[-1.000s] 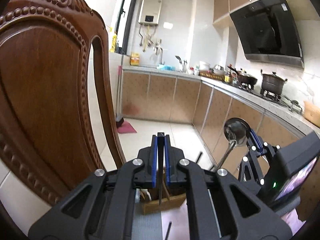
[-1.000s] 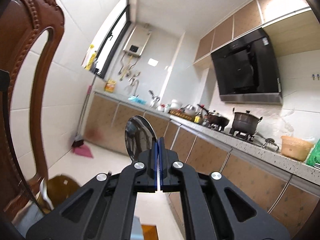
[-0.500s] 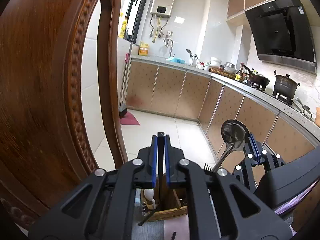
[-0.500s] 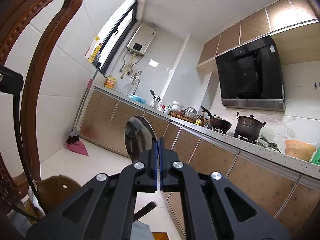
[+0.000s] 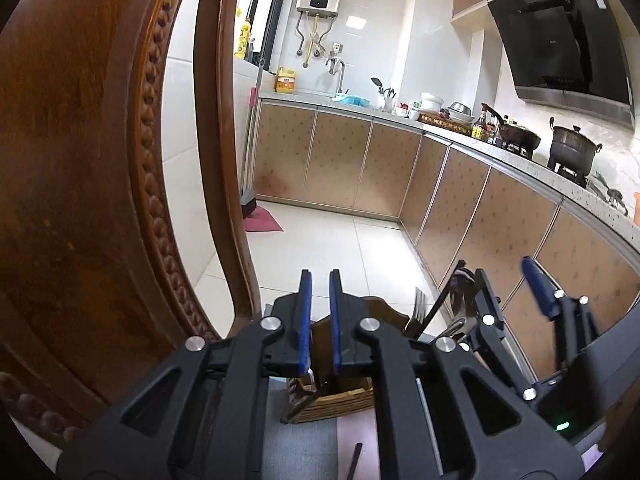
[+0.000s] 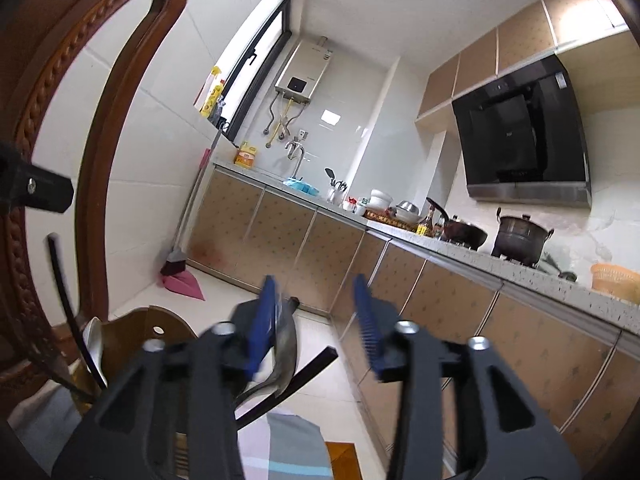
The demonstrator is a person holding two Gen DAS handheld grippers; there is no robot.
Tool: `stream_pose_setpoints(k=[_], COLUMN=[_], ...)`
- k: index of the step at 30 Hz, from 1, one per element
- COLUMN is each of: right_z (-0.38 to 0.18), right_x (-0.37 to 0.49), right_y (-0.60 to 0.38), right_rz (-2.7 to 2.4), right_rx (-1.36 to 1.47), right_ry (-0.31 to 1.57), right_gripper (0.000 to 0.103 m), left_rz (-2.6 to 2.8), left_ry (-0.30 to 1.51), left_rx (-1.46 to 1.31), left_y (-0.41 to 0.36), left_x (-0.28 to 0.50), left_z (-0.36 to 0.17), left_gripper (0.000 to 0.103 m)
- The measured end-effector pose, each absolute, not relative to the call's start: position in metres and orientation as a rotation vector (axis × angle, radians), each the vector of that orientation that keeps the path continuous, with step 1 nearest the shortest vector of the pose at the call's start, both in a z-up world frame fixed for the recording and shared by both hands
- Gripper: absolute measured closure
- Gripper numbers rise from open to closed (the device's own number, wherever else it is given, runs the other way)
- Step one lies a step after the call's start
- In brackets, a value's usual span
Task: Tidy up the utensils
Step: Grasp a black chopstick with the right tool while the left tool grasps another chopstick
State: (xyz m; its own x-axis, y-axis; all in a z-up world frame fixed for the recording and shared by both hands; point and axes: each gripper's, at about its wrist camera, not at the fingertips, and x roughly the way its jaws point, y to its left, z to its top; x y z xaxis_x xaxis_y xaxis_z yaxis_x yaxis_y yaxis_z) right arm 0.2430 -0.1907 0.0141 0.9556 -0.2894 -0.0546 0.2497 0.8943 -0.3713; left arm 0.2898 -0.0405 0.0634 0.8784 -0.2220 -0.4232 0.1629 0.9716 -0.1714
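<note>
Two grippers hung over a wooden utensil holder (image 5: 336,396) that stood on a striped cloth (image 5: 304,440) on the surface, beside a carved wooden chair back (image 5: 100,200). Seen from the left wrist, the left gripper (image 5: 319,318) pointed down at the holder, its blue pads standing a narrow gap apart and the jaws opening; nothing lay between them, only the brown holder showing through the gap. A thin dark chopstick (image 5: 304,402) leaned out over the holder's front edge. To the right in that view, the right gripper (image 5: 506,288) stood just behind the holder, with a fork (image 5: 418,312), a second dark stick (image 5: 444,300) and the bowl of a metal spoon (image 5: 460,300) rising from the holder beside it. From the right wrist, the right gripper (image 6: 316,320) had its jaws about half apart and opening, blurred with motion. The spoon (image 6: 286,352) lay just against the inner face of the left-hand pad (image 6: 262,324), bowl uppermost and handle running down toward the holder; the other pad (image 6: 366,320) stood well clear of it, so the spoon was probably loose rather than pinched, though the blur made that contact hard to judge. A black chopstick (image 6: 304,376) slanted across below the spoon. Farther left, the rounded top of the holder (image 6: 148,332) showed another spoon (image 6: 92,340) standing in it. Behind all this ran a kitchen counter (image 6: 460,252) carrying pots and dishes, under a black range hood (image 6: 520,140).
</note>
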Motion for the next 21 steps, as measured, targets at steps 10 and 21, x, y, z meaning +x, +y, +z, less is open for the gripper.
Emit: stream_pose_setpoints(k=[10,21], right_z=[0.067,-0.003], right_x=[0.172,0.127], right_y=[-0.225,-0.297], right_rz=[-0.149,-0.059], right_rx=[-0.182,-0.008], right_ry=[0.18,0.673], right_gripper=[0.039,0.032], left_rz=[-0.201,-0.2], left_ry=[0.399,0.631], left_rx=[-0.03,0.004], left_y=[-0.048,-0.038], left_x=[0.228,0.161], left_z=[0.081,0.012], left_gripper=[0.04,0.042])
